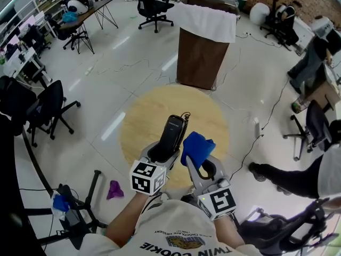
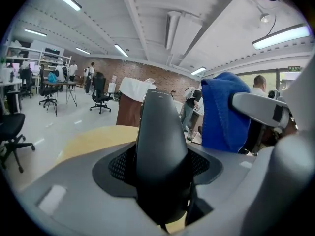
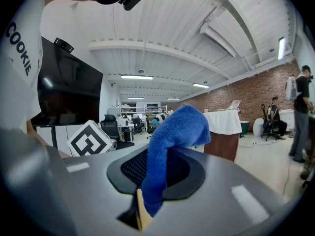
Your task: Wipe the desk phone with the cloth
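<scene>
A black phone handset (image 1: 171, 132) stands upright over the round wooden table (image 1: 141, 116), with my left gripper (image 1: 161, 152) shut on its lower end. Its coiled cord (image 1: 185, 115) shows at the top. In the left gripper view the handset (image 2: 160, 146) fills the gap between the jaws. Right beside it is a blue cloth (image 1: 196, 147), and my right gripper (image 1: 201, 164) is shut on it. The cloth (image 3: 170, 146) rises from between the jaws and folds over at its top. From the left gripper view the cloth (image 2: 224, 112) hangs just right of the handset. The phone's base is not in sight.
A brown cabinet (image 1: 202, 57) draped in white stands beyond the table. Office chairs (image 1: 50, 108) stand at the left. A purple rag (image 1: 114, 190) lies on the floor beside a black stand's legs (image 1: 90, 196). A person's legs (image 1: 282, 175) and a cable (image 1: 266, 127) are at the right.
</scene>
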`<state>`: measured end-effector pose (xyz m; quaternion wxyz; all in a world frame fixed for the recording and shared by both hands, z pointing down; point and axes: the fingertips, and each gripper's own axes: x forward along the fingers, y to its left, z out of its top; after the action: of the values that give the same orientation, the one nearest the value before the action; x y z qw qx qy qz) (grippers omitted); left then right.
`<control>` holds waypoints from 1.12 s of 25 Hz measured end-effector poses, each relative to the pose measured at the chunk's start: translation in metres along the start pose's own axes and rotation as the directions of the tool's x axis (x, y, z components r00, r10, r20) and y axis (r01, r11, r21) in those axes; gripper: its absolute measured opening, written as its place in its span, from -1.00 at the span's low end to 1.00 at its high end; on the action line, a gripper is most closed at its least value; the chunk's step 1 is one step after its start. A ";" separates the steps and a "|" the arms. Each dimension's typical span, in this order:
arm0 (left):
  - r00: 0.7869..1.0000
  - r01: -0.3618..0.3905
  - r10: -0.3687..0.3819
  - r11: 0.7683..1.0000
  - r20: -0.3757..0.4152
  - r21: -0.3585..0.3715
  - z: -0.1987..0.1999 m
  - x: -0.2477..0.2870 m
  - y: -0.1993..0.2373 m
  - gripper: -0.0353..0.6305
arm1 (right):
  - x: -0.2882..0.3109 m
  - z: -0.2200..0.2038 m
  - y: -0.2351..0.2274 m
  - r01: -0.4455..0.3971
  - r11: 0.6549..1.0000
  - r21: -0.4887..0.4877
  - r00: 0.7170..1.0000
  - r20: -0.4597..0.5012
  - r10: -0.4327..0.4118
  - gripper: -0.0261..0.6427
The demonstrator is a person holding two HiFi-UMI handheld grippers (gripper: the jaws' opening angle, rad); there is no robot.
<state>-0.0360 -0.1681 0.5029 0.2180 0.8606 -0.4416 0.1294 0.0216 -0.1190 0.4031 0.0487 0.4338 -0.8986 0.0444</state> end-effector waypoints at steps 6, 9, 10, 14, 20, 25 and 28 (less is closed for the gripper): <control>0.997 0.020 -0.024 0.999 0.074 0.050 0.025 -0.011 -0.022 -0.08 | 0.001 0.050 0.016 -0.086 0.996 -0.005 0.991 0.104 0.086 -0.74; 0.994 0.029 -0.036 0.997 0.107 0.065 0.032 -0.017 -0.026 -0.08 | 0.012 0.072 0.034 -0.153 0.987 -0.037 0.978 0.140 0.157 -0.74; 0.992 0.031 -0.039 0.997 0.117 0.070 0.034 -0.019 -0.028 -0.08 | 0.016 0.075 0.041 -0.175 0.983 -0.045 0.973 0.141 0.180 -0.74; 0.989 0.028 -0.041 0.995 0.141 0.093 0.041 -0.025 -0.033 -0.08 | 0.026 0.078 0.065 -0.239 0.969 -0.055 0.960 0.133 0.245 -0.74; 0.985 0.013 -0.033 0.993 0.168 0.120 0.045 -0.031 -0.035 -0.08 | 0.028 0.077 0.077 -0.274 0.960 -0.060 0.953 0.120 0.280 -0.74; 0.982 0.024 -0.046 0.993 0.185 0.117 0.048 -0.037 -0.038 -0.08 | 0.030 0.085 0.073 -0.275 0.960 -0.060 0.951 0.131 0.281 -0.74; 0.979 0.026 -0.050 0.993 0.199 0.118 0.051 -0.040 -0.039 -0.08 | 0.030 0.095 0.068 -0.274 0.960 -0.064 0.948 0.149 0.281 -0.74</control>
<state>-0.0260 -0.1448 0.4319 0.1247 0.8887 -0.4367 0.0628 -0.0554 -0.1117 0.3101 -0.0196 0.3041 -0.9524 -0.0025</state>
